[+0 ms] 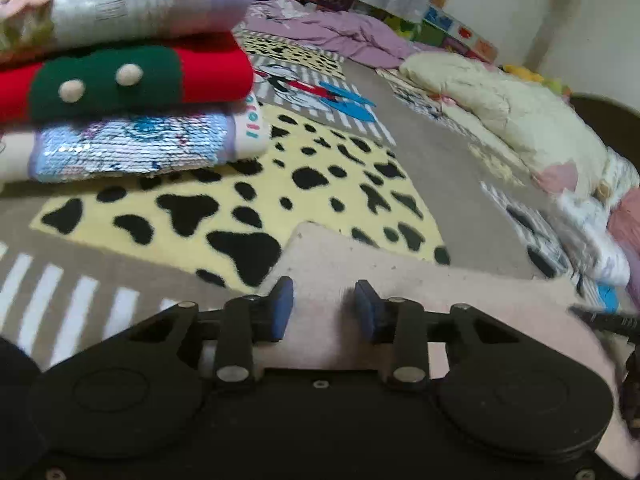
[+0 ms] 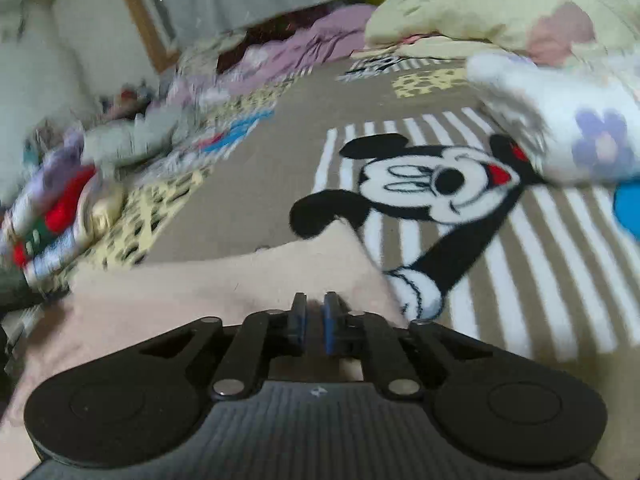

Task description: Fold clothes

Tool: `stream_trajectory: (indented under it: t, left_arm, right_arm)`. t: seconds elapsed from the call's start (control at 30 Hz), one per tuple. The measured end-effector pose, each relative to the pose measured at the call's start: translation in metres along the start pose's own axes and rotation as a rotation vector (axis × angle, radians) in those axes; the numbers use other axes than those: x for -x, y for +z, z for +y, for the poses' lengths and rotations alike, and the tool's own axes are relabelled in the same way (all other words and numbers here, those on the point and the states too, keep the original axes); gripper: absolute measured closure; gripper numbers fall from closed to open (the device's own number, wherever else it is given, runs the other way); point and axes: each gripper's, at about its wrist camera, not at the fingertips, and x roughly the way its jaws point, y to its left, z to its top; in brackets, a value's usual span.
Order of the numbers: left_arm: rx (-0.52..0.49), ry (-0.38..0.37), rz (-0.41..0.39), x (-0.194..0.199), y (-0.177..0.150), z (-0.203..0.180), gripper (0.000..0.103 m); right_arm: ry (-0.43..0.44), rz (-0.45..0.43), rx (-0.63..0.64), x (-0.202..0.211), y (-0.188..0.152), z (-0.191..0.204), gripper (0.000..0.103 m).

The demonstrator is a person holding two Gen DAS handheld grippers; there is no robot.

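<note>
A pale pink garment [image 1: 360,280] lies flat on the patterned rug, and it also shows in the right wrist view [image 2: 224,284]. My left gripper [image 1: 324,308] is open just above it, blue pads apart with the cloth showing between them. My right gripper [image 2: 315,320] has its pads nearly together over the garment's right part; a thin gap shows and I cannot tell whether cloth is pinched. A stack of folded clothes [image 1: 120,76] stands at the upper left: white-lilac on top, a red and green sweater, a sequined piece below. The stack also shows blurred in the right wrist view [image 2: 60,216].
The rug [image 1: 240,208] has yellow cow-spot and striped Mickey panels [image 2: 432,184]. A cream quilt [image 1: 512,120] and loose clothes lie along the right side. A white flowered garment [image 2: 568,128] lies at the right. A purple blanket [image 1: 340,36] lies at the back.
</note>
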Motion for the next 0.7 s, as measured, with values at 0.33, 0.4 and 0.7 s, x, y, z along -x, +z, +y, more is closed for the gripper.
stream_trajectory:
  t: [0.33,0.4,0.7]
  left_arm:
    - [0.269,-0.004,-0.132,0.104,-0.027,0.008,0.041]
    - [0.26,-0.016,-0.121,0.118,-0.042,-0.004,0.039]
    - [-0.011,-0.073,-0.008,0.157,-0.124,-0.1,0.036]
  right_arm:
    - [0.036,-0.123,-0.127,0.079,-0.013,0.001,0.083]
    - [0.022,-0.17,-0.154,0.108,-0.03,-0.005,0.081]
    - [-0.041,-0.383,-0.274,0.24,-0.109,-0.029,0.068]
